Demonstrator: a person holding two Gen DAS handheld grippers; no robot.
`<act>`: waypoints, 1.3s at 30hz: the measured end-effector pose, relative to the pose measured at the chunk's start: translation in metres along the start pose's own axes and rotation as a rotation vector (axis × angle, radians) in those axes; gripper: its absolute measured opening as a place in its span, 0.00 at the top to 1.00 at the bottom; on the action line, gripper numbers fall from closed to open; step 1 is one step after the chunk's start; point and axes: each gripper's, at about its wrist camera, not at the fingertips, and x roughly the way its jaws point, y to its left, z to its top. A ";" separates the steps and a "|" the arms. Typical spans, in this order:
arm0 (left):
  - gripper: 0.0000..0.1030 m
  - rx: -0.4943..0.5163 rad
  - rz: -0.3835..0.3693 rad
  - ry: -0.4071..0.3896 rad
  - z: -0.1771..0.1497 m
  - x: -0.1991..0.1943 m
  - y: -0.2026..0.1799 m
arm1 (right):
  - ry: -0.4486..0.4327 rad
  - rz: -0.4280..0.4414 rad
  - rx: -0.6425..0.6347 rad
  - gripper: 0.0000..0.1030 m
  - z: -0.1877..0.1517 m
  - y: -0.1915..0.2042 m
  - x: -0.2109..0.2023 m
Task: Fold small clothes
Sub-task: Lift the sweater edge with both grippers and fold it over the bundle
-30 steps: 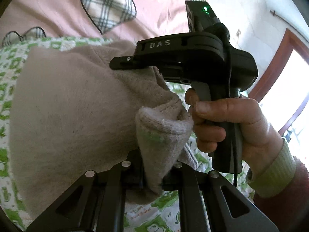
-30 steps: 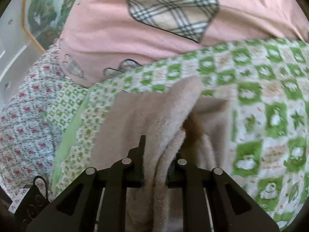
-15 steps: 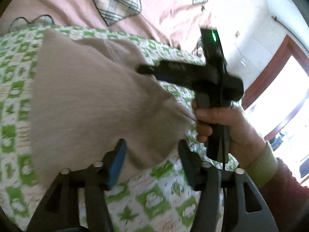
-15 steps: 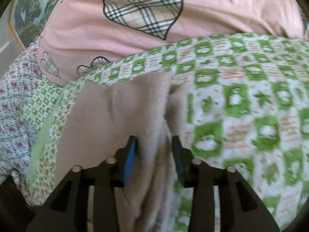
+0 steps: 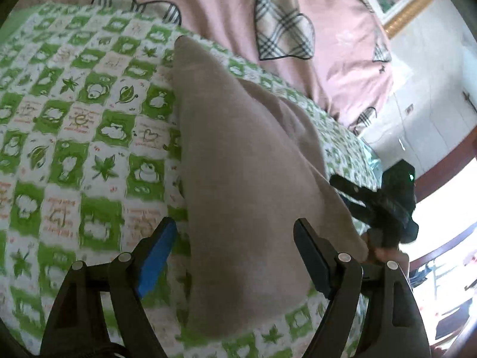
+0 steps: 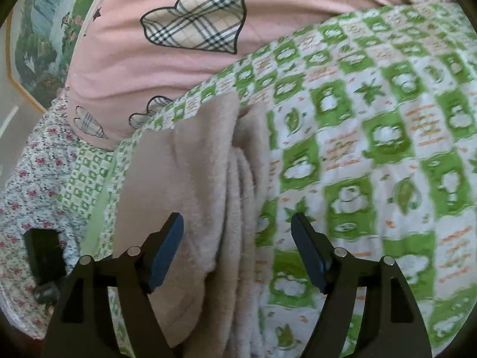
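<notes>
1. The beige garment (image 5: pixel 250 179) lies folded on the green checked quilt (image 5: pixel 74 119) of the bed, in front of the pink bedding with plaid hearts (image 6: pixel 167 59). In the right wrist view its stacked, fleecy edges (image 6: pixel 238 194) run down the middle of the fold.
2. The left gripper (image 5: pixel 235 253) has its jaws wide apart with nothing between the pads; the garment lies beneath and beyond them.
3. The right gripper (image 6: pixel 237 250) likewise has its jaws wide and holds nothing. It hovers over the layered edge of the cloth.
4. The step in hand looks like the pause after a fold is laid down. I judge the task well along, with perhaps one more fold or a smoothing pass left.
5. To do it well, each gripper should pinch all layers at a corner together, since the soft pile will likely slip and let the inner layers slide apart.
6. Both corners should lift evenly, so the edges land lined up and not skewed.
7. No basket, box or other container shows in either view.
</notes>
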 end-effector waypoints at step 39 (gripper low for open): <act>0.49 -0.069 -0.041 0.027 -0.074 -0.127 0.130 | 0.173 0.214 -0.058 0.70 -0.126 0.161 0.094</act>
